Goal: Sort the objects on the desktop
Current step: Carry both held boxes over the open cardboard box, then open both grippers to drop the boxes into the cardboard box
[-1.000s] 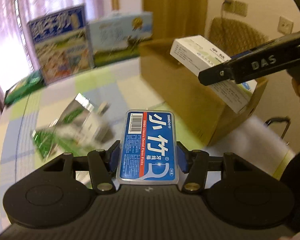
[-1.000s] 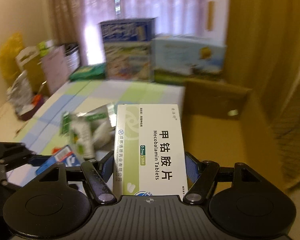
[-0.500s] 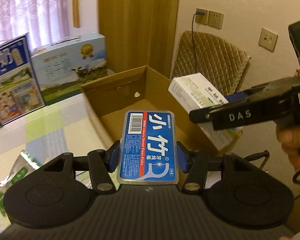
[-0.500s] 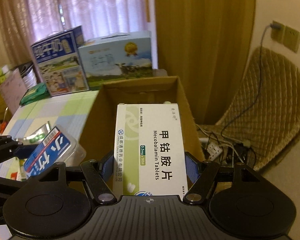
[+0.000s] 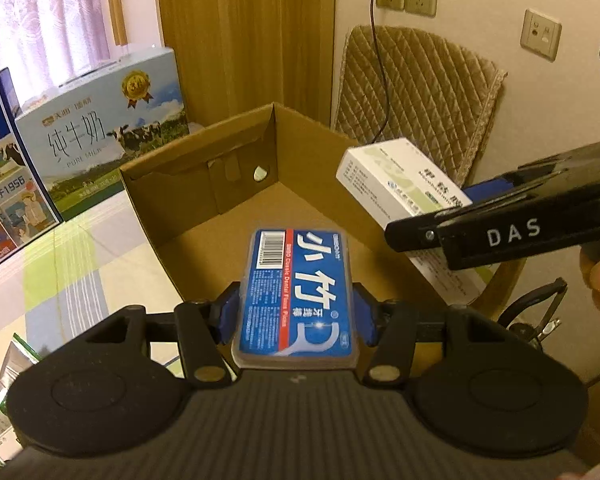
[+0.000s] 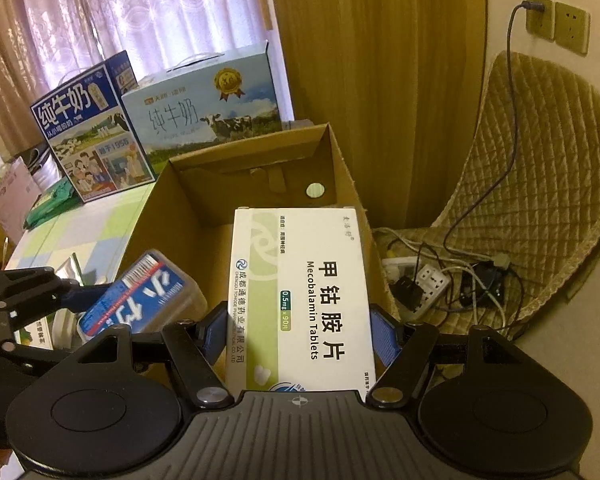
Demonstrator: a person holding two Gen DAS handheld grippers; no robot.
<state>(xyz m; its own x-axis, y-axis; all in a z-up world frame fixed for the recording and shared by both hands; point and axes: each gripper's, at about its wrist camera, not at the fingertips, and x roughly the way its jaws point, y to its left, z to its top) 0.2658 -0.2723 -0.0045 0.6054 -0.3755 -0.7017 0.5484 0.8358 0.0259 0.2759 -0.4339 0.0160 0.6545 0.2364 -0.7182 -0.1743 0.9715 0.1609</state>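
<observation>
We held the left gripper (image 5: 296,308) with its jaws clamped on the long sides of a blue dental floss pick case (image 5: 298,292), label up, hanging above the open cardboard box (image 5: 204,184). Our right gripper (image 6: 300,332) pinched a white Mecobalamin tablet box (image 6: 304,292) between its blue pads, also held over the cardboard box, toward its right wall. Through the left wrist camera the tablet box sat to the right of the floss case, apart from it. The cardboard box's floor looked bare where we could see it. It stood on a checked tablecloth (image 5: 80,264), with two milk cartons (image 6: 204,116) behind it and a quilted chair (image 6: 540,200) to the right
</observation>
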